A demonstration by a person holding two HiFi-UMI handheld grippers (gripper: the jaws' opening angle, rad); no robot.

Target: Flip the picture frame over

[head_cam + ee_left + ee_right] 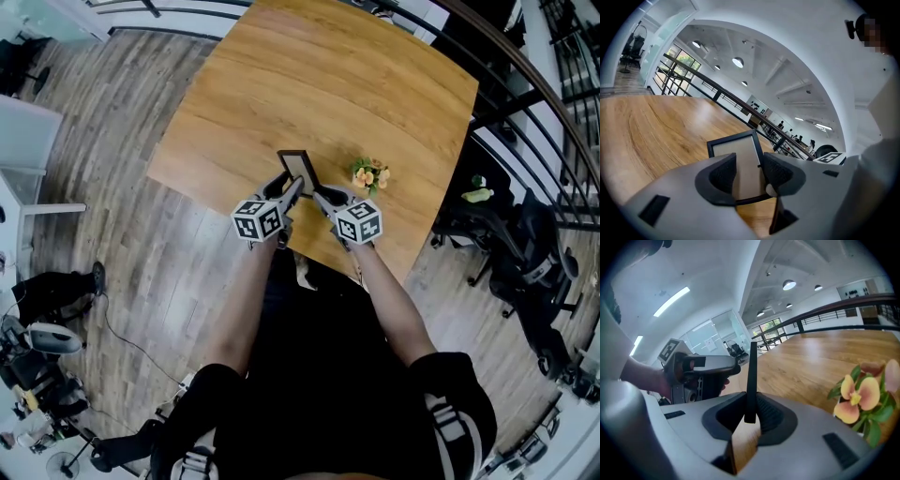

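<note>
While the right tongs (319,193) clench the edge of the picture frame (302,171), upright over the tabletop (319,84) just beside the flowers (370,174), the left tongs (290,188) hang released, jaws wide around the frame's far side from the flowers

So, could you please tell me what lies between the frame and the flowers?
Nothing but bare table lies between the frame and the flowers. Both the head view and the right gripper view show that stretch.
</note>
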